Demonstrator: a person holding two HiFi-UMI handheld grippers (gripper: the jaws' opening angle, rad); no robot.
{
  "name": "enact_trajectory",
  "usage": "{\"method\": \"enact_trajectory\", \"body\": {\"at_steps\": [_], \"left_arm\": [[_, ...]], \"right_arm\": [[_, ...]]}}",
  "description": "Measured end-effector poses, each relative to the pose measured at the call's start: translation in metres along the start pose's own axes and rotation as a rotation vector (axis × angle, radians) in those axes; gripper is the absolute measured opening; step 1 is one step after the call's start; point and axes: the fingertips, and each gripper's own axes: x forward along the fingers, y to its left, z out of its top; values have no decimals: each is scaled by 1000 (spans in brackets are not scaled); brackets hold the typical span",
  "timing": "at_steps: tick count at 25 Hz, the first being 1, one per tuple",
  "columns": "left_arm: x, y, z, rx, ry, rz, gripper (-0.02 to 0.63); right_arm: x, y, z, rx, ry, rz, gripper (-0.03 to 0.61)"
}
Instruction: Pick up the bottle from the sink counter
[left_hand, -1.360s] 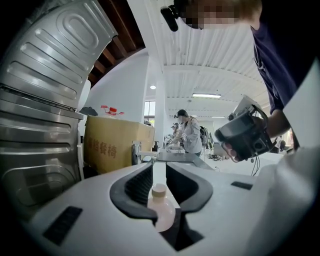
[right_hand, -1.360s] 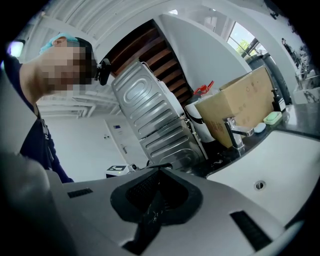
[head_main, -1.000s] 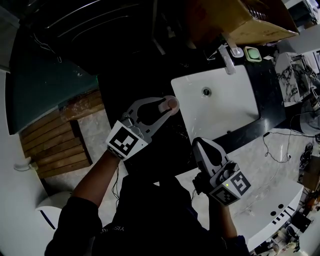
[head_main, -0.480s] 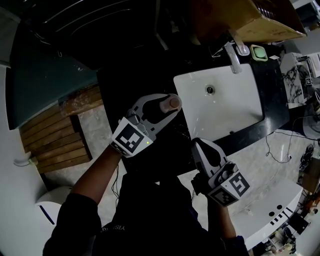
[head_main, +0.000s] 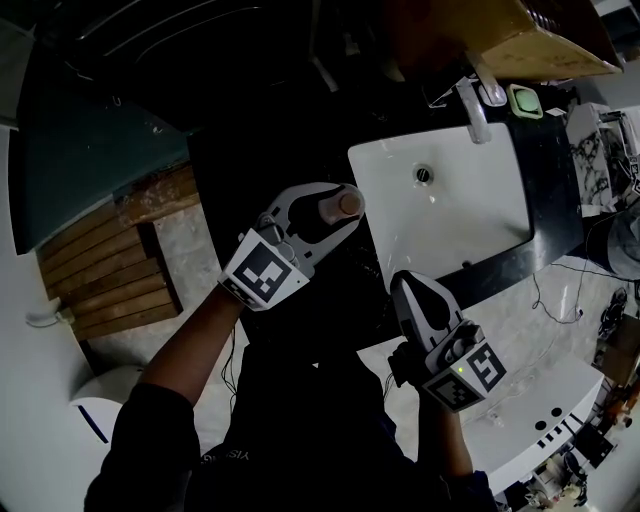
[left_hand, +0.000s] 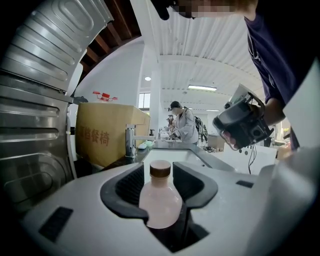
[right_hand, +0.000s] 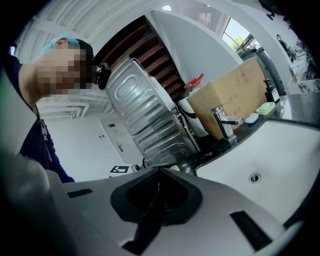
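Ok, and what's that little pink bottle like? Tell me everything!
The bottle is small, pale pink and smooth, maybe plastic, with a round belly, a short neck and a flat brown cap. It stands upright and capped between the left gripper's dark ribbed pads, whose jaws are opening and don't seem to squeeze it. Its bottom is hidden. From above, it is over the dark counter, just left of the white sink.

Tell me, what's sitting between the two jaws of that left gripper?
A pale pink bottle with a brown cap stands between the jaws of the left gripper, which are opening; the left gripper view shows it plainly.
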Motion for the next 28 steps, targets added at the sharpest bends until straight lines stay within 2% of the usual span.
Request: {"method": "enact_trajectory", "body": {"at_steps": [28], "left_arm": [[15,0,-15,5,13,8,168]], "right_arm": [[3,-19,-10,19,37,6,26]]}}
